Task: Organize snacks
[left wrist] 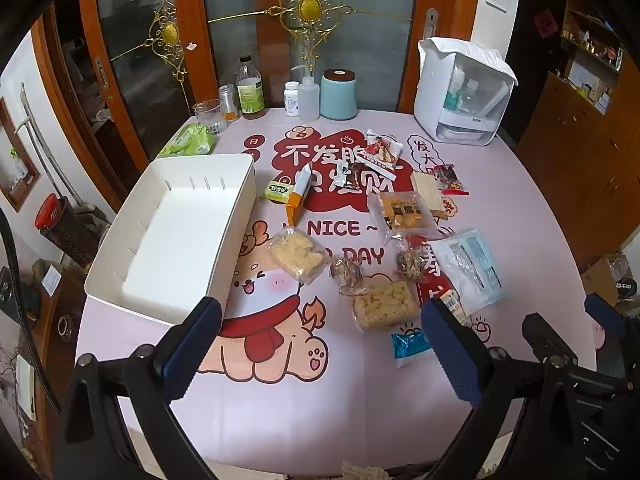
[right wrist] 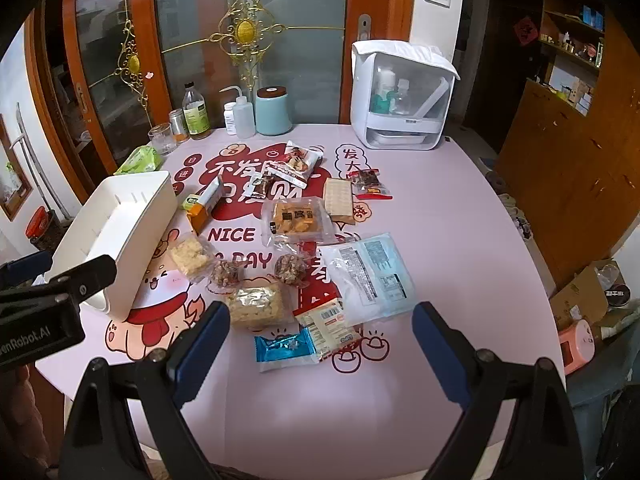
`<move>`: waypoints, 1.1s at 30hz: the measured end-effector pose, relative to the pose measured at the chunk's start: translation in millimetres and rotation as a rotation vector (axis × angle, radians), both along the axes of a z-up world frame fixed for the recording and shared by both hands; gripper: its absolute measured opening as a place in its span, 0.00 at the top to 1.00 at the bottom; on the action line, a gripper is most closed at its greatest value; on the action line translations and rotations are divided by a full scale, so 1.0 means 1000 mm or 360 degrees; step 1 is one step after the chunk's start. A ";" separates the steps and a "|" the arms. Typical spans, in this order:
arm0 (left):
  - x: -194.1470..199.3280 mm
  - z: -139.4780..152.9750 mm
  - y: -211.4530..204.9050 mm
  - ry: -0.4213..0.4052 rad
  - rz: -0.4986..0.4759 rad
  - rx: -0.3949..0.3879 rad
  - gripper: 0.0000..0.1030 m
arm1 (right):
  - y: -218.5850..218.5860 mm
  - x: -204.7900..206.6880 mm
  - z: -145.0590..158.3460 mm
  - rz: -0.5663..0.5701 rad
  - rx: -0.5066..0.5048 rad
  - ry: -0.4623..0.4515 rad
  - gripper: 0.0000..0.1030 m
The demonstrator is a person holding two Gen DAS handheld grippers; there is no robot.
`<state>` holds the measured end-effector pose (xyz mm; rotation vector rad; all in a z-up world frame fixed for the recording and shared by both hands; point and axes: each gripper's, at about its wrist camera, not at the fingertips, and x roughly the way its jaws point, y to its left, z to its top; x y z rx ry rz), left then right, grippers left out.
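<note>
Several wrapped snacks lie loose on the pink printed tablecloth (left wrist: 280, 400): two puffed rice cakes (left wrist: 295, 255) (left wrist: 383, 305), two nut clusters (left wrist: 347, 273), a cracker bag (left wrist: 404, 211), a blue packet (left wrist: 412, 346) and an orange box (left wrist: 299, 194). An empty white bin (left wrist: 176, 232) stands at the left; it also shows in the right wrist view (right wrist: 120, 232). My left gripper (left wrist: 322, 350) is open and empty above the near table. My right gripper (right wrist: 322, 350) is open and empty, just short of the blue packet (right wrist: 285, 347) and a rice cake (right wrist: 258, 305).
Bottles, a glass (left wrist: 209, 115), a teal canister (left wrist: 338, 94) and a white appliance (left wrist: 460, 92) line the far edge. A green wipes pack (left wrist: 188, 142) lies behind the bin. A large clear-blue pouch (right wrist: 368, 276) lies right of the snacks. Wooden cabinets stand to the right.
</note>
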<state>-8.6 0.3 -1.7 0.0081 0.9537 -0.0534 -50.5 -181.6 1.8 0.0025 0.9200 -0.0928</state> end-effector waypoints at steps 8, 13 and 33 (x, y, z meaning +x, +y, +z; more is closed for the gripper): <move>-0.002 -0.001 0.000 0.0021 0.0004 0.0007 0.03 | 0.001 0.000 0.000 0.0015 0.0009 0.0002 0.09; 0.002 -0.004 0.000 0.0051 0.0010 0.0017 0.03 | 0.002 0.000 0.000 0.0020 0.0012 0.0004 0.09; 0.001 -0.003 -0.003 0.0044 -0.0019 0.0023 0.03 | 0.003 -0.001 0.000 0.0015 0.0006 -0.0003 0.09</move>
